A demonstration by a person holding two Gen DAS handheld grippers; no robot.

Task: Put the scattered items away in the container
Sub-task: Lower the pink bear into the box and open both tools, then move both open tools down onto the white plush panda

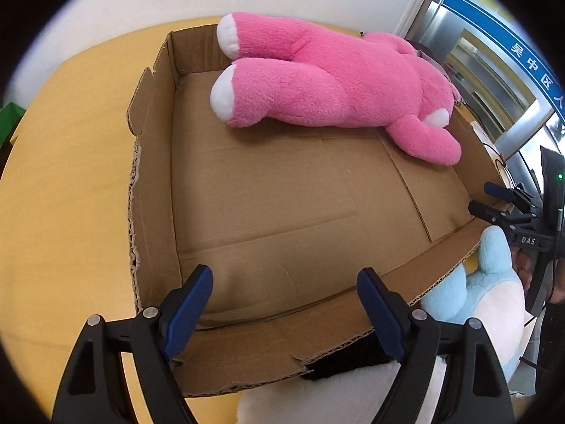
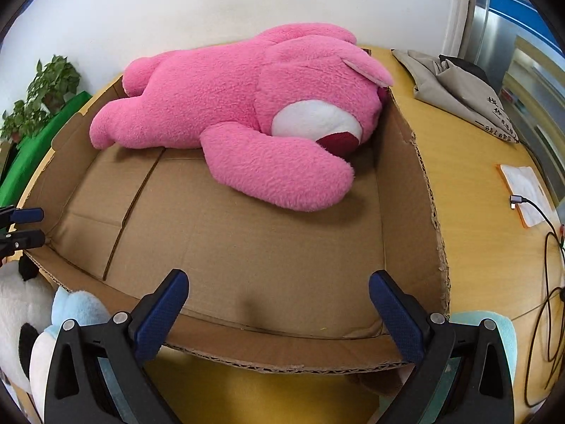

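A big pink plush bear (image 1: 317, 77) lies on its side along the far wall of a shallow open cardboard box (image 1: 159, 190); it also shows in the right wrist view (image 2: 240, 113), inside the box (image 2: 406, 183). My left gripper (image 1: 284, 304) is open and empty above the box's near edge. My right gripper (image 2: 279, 304) is open and empty above the near edge too; it also shows from the side in the left wrist view (image 1: 492, 199). A light blue and white plush (image 1: 473, 293) and a black and white panda plush (image 2: 17, 314) lie outside the box at its near side.
The box sits on a yellow wooden table (image 1: 70, 162). To the right lie a folded grey cloth (image 2: 455, 84), a white pad (image 2: 526, 190) and black cables (image 2: 547, 282). A potted plant (image 2: 42, 92) and green object (image 2: 39, 152) stand at the left.
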